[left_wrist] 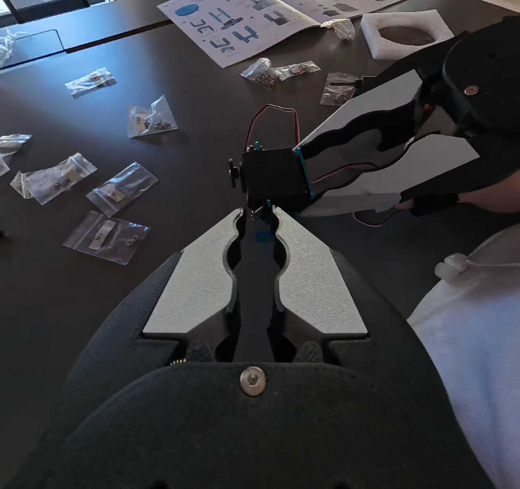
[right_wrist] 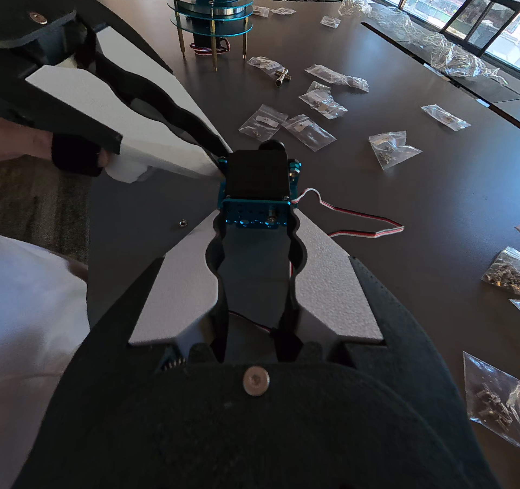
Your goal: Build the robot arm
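My right gripper [right_wrist: 256, 222] is shut on the blue metal bracket [right_wrist: 247, 216] of a black servo [right_wrist: 257, 174] and holds it above the dark table [right_wrist: 394, 194]. The servo's red, white and black wire [right_wrist: 365, 219] trails to the right. In the left wrist view the servo [left_wrist: 271, 177] hangs just past my left gripper [left_wrist: 259, 214]. Its fingertips [left_wrist: 239, 216] are nearly together, pinching a small screw [left_wrist: 255, 216] against the bracket's blue tab [left_wrist: 268, 211]. In the right wrist view the left gripper [right_wrist: 222, 160] reaches in from the upper left to the bracket's side.
Several small clear bags of screws [left_wrist: 107, 236] [right_wrist: 394, 149] lie across the table. An open instruction booklet [left_wrist: 281, 11] and a white foam block [left_wrist: 405, 36] lie at the back. A round blue-plated assembly on brass legs [right_wrist: 211, 14], a cross wrench [right_wrist: 281, 75] and a loose nut [right_wrist: 183, 223] lie nearby. My left and right fingertips are right by each other.
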{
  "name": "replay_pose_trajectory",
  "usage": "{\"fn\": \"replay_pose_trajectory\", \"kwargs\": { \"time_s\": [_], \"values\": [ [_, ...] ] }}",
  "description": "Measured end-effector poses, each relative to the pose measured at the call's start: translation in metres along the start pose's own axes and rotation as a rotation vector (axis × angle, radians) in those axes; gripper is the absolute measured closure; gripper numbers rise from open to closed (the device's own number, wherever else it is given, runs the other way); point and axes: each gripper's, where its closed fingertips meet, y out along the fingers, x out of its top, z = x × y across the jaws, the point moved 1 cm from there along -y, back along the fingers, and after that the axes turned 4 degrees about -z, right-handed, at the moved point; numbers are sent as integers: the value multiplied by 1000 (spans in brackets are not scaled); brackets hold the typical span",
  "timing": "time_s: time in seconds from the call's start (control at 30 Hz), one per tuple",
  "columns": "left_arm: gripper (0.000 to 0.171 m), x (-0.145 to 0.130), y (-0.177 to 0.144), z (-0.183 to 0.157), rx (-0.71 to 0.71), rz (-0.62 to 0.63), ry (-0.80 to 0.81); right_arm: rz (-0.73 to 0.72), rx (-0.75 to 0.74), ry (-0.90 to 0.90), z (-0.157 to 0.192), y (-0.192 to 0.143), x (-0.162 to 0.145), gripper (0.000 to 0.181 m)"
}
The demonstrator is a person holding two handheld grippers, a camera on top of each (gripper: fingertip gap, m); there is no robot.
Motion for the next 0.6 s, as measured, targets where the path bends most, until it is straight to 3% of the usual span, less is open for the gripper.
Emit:
{"fn": "replay_pose_trajectory", "kwargs": {
  "time_s": [0.2, 0.33, 0.47, 0.6],
  "values": [
    [140, 9, -2, -5, -86, -17, -79, -1, 8, -4, 0, 1, 0, 137],
    [137, 22, -8, 20, -94, -29, -167, 7, 39, -6, -1, 1, 0, 137],
    [134, 18, -6, 34, -269, 59, -296, 34, 113, -35, -1, 2, 1, 137],
    [135, 15, -2, 37, -472, 50, -526, 51, 216, -38, -4, 3, 0, 137]
  ]
}}
